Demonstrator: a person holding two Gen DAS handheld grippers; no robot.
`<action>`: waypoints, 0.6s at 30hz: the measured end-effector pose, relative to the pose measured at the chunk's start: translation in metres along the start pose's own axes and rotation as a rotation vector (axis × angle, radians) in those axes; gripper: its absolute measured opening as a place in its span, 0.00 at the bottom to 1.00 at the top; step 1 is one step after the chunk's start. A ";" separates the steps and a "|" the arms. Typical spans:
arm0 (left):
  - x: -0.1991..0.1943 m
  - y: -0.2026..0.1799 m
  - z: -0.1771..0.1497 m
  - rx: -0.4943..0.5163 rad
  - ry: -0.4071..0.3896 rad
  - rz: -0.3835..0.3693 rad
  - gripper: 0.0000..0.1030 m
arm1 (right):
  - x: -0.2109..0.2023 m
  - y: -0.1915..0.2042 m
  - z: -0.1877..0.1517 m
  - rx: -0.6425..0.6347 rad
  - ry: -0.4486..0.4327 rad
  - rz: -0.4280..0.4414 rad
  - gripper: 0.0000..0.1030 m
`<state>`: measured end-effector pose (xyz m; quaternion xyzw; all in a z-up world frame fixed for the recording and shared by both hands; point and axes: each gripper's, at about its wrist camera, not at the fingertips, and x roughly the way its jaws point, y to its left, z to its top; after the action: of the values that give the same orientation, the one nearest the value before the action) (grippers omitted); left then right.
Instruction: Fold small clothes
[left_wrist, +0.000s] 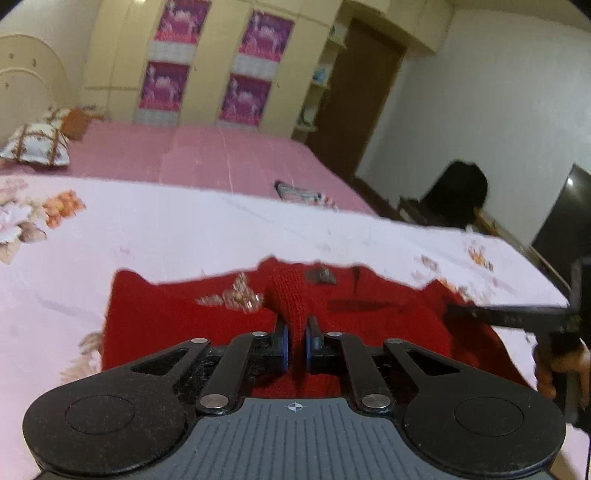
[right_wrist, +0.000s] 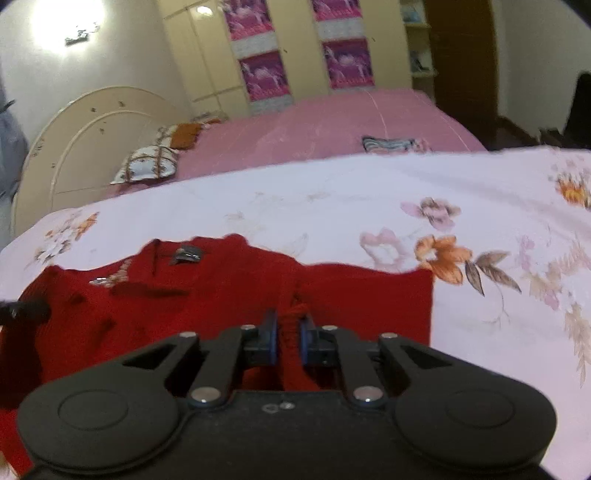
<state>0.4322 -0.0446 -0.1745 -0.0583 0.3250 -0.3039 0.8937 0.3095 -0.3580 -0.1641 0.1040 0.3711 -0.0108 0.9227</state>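
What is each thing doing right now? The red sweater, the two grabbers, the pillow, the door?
Red knitted sweater: spread on the floral sheet, pinched up in two places.
Left gripper: shut on a raised fold of the sweater.
Right gripper: shut on another fold.
Floral white bedsheet: lying flat under the sweater.
Patterned pillow: resting by the headboard.
Brown wooden door: closed, as far as shows.

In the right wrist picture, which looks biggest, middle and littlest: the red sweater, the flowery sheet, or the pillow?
1. The flowery sheet, stretching across the picture.
2. The red sweater, lying on it.
3. The pillow, smallest, though it is farther from the camera, so it may really be bigger than it looks.
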 end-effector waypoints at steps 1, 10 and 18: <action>-0.002 0.001 0.002 -0.008 -0.016 0.005 0.08 | -0.006 0.002 -0.001 -0.008 -0.020 -0.011 0.11; 0.005 0.002 0.002 0.014 0.012 0.011 0.08 | -0.010 0.003 0.011 -0.025 -0.071 -0.057 0.54; 0.008 0.012 -0.001 -0.003 0.023 0.026 0.08 | 0.039 0.013 0.022 -0.088 0.066 -0.052 0.54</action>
<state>0.4423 -0.0399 -0.1835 -0.0517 0.3365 -0.2926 0.8936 0.3539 -0.3473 -0.1732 0.0538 0.4041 -0.0149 0.9130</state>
